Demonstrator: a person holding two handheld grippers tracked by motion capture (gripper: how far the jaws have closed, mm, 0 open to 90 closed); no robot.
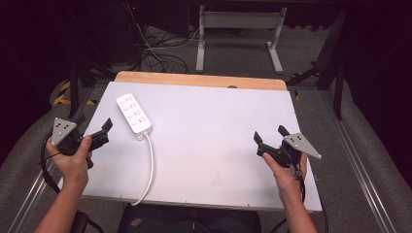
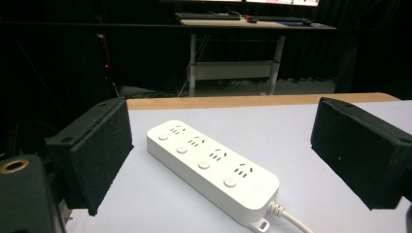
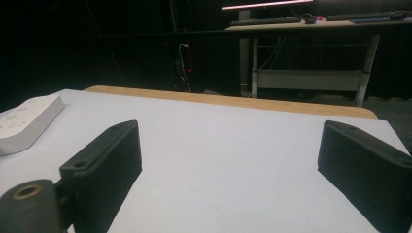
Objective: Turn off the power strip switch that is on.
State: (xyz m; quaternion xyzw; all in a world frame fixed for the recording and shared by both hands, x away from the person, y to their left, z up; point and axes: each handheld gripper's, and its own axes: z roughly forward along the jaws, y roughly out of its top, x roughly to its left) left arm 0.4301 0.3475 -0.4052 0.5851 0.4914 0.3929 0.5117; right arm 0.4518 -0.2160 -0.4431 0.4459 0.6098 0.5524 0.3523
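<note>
At the near edge of the white table (image 1: 209, 160), we hold a gripper in each hand, both poised just above the surface. Our left gripper (image 1: 94, 127) sits at the table's left edge with its jaws spread wide and nothing between the pads; our right gripper (image 1: 270, 135) hovers over the right side, its jaws likewise wide apart and empty. The two are well apart from each other. Ahead of our left gripper lies the white power strip (image 1: 134, 113), flat on the table in its left half, its four sockets and four round buttons facing up. In the left gripper view the power strip (image 2: 212, 168) rests framed between the open jaws, untouched. Its white cable (image 1: 150, 167) runs from the near end toward us and drops over the table's near edge. Beyond, the table's bare wooden strip (image 1: 199, 78) marks the far edge, with a desk frame (image 1: 240, 34) standing on the dark floor behind.
</note>
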